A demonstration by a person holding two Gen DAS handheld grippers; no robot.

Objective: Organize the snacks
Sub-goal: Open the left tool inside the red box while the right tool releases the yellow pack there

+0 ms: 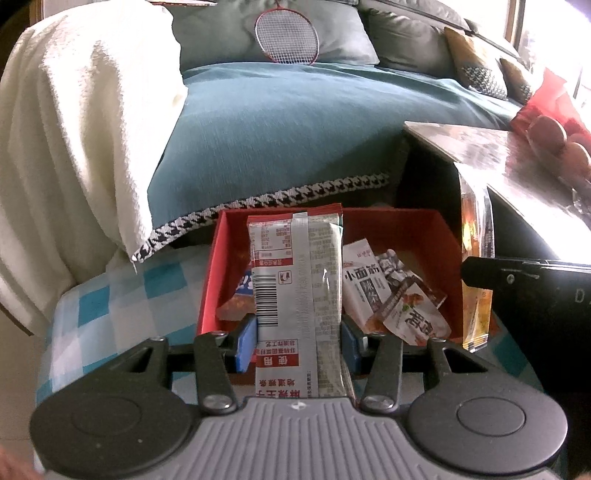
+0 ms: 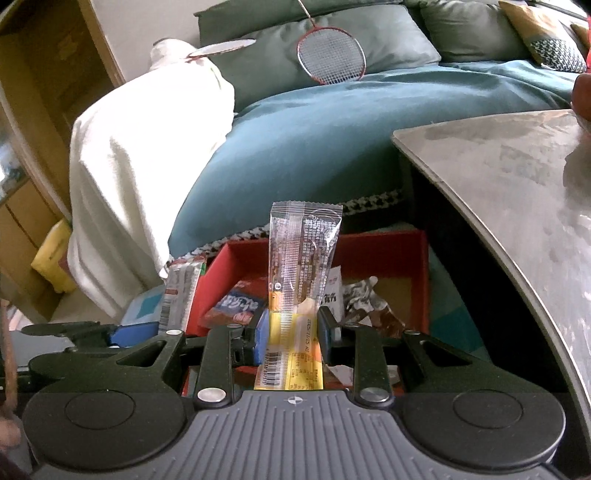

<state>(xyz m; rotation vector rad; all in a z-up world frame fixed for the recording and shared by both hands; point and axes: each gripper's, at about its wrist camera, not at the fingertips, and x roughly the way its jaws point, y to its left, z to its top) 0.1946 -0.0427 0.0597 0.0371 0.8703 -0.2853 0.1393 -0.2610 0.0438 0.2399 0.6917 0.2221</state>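
Observation:
My left gripper (image 1: 298,339) is shut on a silver and red snack packet (image 1: 295,280), held upright over the near edge of the red box (image 1: 436,229). My right gripper (image 2: 293,328) is shut on a yellow and clear snack packet (image 2: 301,258), held upright over the same red box (image 2: 384,243). Several small snack packets (image 1: 391,291) lie inside the box. The right gripper with its yellow packet (image 1: 476,258) shows at the right in the left wrist view. The left gripper's silver packet (image 2: 181,291) shows at the left in the right wrist view.
The box rests on a blue checked cloth (image 1: 122,291). A grey table (image 2: 517,177) stands to the right, with red items (image 1: 546,122) on it. Behind are a teal sofa cover (image 1: 280,133), a white blanket (image 1: 81,129) and a badminton racket (image 1: 286,35).

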